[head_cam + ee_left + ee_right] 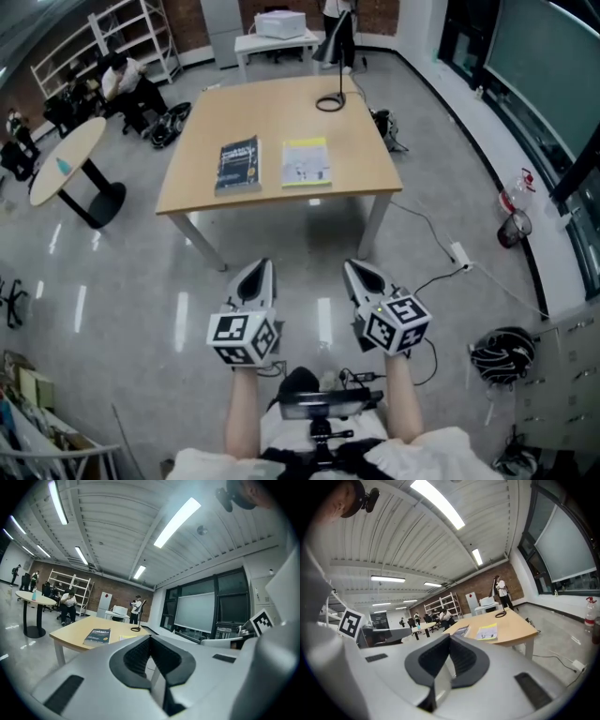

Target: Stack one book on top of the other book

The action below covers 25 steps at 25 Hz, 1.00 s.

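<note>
Wooden rectangular surface (281, 112) carries dark blue book (238, 165) and yellow-white book (307, 161): flat, side by side, narrow gap between, unstacked. Left gripper (263, 266) and right gripper (351, 266) over glossy floor (141, 281), well short of surface. Both jaws together, nothing between.

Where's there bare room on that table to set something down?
Bare wood beyond the dark book toward the far left corner of the table, and right of the yellow book. Tight between the books and by the black cable loop.
</note>
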Each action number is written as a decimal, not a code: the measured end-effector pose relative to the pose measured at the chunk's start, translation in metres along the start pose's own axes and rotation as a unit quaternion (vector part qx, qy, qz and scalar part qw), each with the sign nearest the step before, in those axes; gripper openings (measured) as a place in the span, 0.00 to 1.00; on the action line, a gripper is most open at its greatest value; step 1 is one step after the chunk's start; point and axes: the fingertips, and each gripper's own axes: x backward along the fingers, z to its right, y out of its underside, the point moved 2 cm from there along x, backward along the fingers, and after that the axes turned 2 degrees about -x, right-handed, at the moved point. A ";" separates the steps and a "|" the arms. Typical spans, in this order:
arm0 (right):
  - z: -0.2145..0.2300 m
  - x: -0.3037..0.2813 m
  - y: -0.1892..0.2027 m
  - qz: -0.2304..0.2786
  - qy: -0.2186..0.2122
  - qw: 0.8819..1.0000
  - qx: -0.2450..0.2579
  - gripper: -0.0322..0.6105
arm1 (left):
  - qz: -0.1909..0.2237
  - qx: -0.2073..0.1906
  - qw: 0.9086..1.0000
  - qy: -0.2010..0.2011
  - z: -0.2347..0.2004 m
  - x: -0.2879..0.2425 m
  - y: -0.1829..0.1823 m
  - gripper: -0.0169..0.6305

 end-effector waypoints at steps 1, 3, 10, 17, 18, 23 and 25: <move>0.008 -0.009 -0.003 -0.002 0.000 1.000 -0.003 0.05 | -0.004 0.003 1.000 -0.001 -0.003 -0.010 0.000 0.03; 0.023 -0.028 -0.007 -0.009 0.000 1.000 -0.007 0.05 | -0.008 0.004 1.000 -0.003 -0.011 -0.033 -0.001 0.03; 0.094 -0.128 -0.024 -0.006 0.014 1.000 -0.019 0.05 | -0.013 -0.013 1.000 0.011 -0.056 -0.154 -0.004 0.03; 0.150 -0.252 -0.079 -0.005 0.016 1.000 -0.004 0.05 | -0.018 -0.016 0.999 0.035 -0.115 -0.276 -0.030 0.03; 0.158 -0.267 -0.083 -0.005 0.019 1.000 -0.007 0.05 | -0.017 -0.011 0.999 0.040 -0.122 -0.292 -0.033 0.03; 0.185 -0.321 -0.076 -0.037 0.028 0.999 -0.018 0.05 | -0.039 0.006 0.998 0.039 -0.156 -0.350 -0.031 0.03; 0.198 -0.334 -0.074 -0.046 0.036 0.998 -0.023 0.05 | -0.050 0.007 0.998 0.039 -0.162 -0.371 -0.026 0.03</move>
